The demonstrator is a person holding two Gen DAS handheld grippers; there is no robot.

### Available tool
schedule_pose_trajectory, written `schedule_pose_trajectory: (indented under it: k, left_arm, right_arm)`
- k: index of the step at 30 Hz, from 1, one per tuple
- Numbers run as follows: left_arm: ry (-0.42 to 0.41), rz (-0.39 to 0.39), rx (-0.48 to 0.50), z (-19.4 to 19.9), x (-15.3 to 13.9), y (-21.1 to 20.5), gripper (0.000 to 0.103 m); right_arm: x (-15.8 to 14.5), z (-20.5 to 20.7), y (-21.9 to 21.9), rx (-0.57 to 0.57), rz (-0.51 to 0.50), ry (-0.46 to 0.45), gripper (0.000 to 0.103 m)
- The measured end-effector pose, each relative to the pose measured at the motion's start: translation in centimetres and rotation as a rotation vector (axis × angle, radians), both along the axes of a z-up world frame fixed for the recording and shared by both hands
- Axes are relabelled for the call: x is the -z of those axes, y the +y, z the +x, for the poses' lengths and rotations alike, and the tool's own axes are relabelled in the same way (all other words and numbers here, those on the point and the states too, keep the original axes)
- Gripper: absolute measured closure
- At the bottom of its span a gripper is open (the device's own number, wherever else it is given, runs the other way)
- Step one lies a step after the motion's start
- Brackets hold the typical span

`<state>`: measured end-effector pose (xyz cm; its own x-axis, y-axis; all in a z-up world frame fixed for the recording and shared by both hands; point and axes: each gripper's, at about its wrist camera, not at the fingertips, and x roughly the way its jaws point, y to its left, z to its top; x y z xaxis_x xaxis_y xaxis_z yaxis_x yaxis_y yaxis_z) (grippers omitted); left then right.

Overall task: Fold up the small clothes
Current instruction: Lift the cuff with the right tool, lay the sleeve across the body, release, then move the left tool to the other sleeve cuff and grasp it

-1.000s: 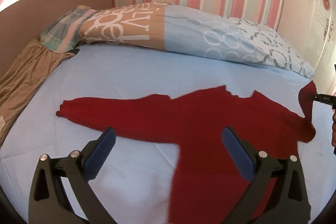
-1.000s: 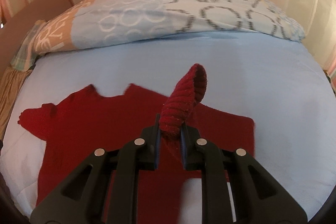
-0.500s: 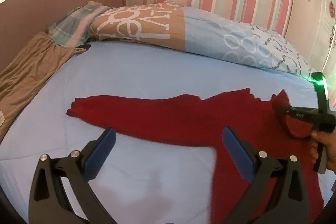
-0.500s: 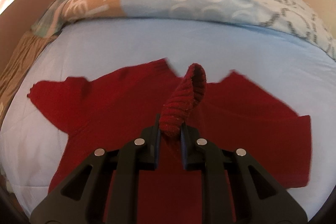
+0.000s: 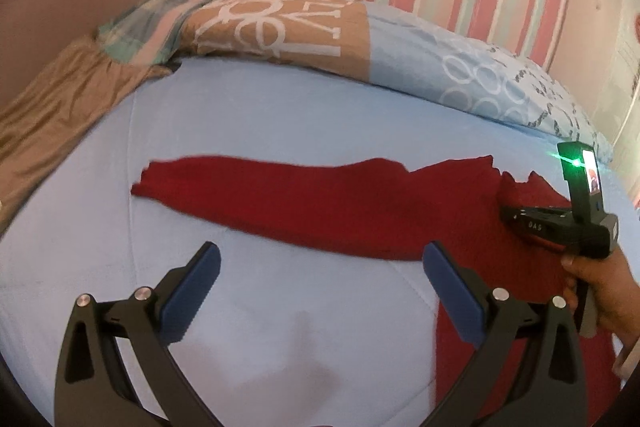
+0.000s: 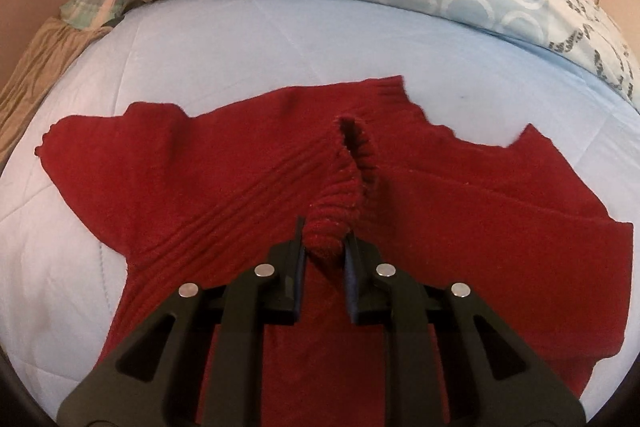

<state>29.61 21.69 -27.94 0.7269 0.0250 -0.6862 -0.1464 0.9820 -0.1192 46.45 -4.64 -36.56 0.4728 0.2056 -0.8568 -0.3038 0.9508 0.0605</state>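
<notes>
We see the red sweater [image 6: 460,219] spread flat on the pale blue bedsheet [image 5: 280,131], one sleeve [image 5: 248,187] stretched out away from its body. Our right gripper [image 6: 325,251] pinches the ribbed cuff [image 6: 340,199] of the other sleeve over the sweater's chest. Our left gripper [image 5: 320,267] hangs spread wide and empty above the sheet, beside the sweater. Beyond the sweater lies a patterned pillow [image 5: 360,39]; a brown cloth [image 5: 52,107] drapes the bed's edge.

Black left gripper [image 5: 320,267], blue-padded jaws, silver screws.
</notes>
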Motion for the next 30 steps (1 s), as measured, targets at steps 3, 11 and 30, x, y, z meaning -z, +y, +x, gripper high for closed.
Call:
schedule_pose_trajectory:
  k: [3,11,30]
  left_arm:
    - [0.003,-0.012,-0.001,-0.3,0.3,0.3,0.002]
    - [-0.016,-0.04,-0.008,-0.5,-0.4,0.7,0.002]
    - [0.003,-0.057,-0.01,0.7,2.1,6.2,0.002]
  right_arm:
    - [0.3,-0.1,0.6,0.001,-0.004,0.0,0.083]
    - [0.0,-0.7,3.2,-0.048,-0.019,-0.032,0.084]
    - [-9.6,-11.9,1.4,0.178,-0.055,-0.23,0.035]
